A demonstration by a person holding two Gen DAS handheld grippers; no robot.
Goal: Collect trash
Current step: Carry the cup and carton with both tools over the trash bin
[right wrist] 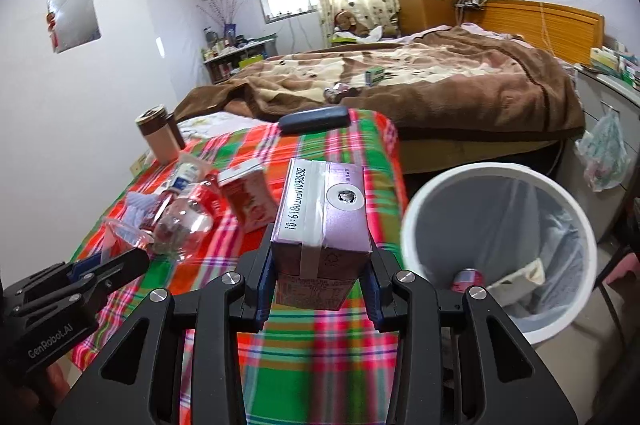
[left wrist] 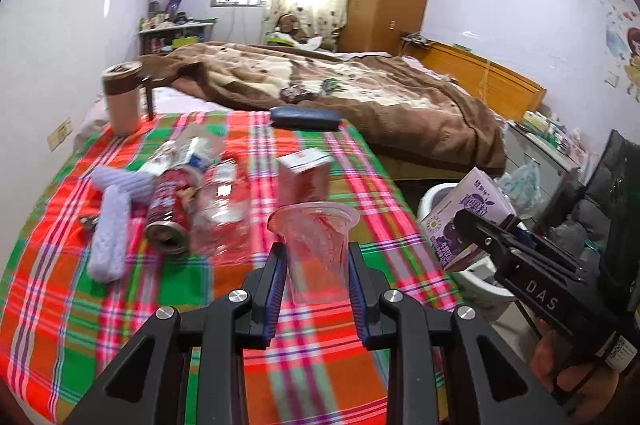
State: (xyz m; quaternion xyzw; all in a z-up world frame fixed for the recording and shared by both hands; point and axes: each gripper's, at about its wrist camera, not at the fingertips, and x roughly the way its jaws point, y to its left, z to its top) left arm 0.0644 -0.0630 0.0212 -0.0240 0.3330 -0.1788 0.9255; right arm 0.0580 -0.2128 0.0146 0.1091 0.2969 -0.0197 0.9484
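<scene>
Both loaded. My left gripper (left wrist: 316, 273) is clamped on the clear plastic cup (left wrist: 314, 249), held over the plaid cloth (left wrist: 120, 305), well short of the white bin (right wrist: 500, 257). My right gripper (right wrist: 318, 285) is squeezing the purple milk carton (right wrist: 324, 221) just beside the bin's rim, on the table side.

Risks as I see them:
- Cup is thin; the squeeze could buckle it and let it slip.
- Carton released early hits the rim and lands outside.
- Grippers clash if both go for the bin together.

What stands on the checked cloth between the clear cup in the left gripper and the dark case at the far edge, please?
A red carton stands upright there, seen best in the left wrist view.
</scene>
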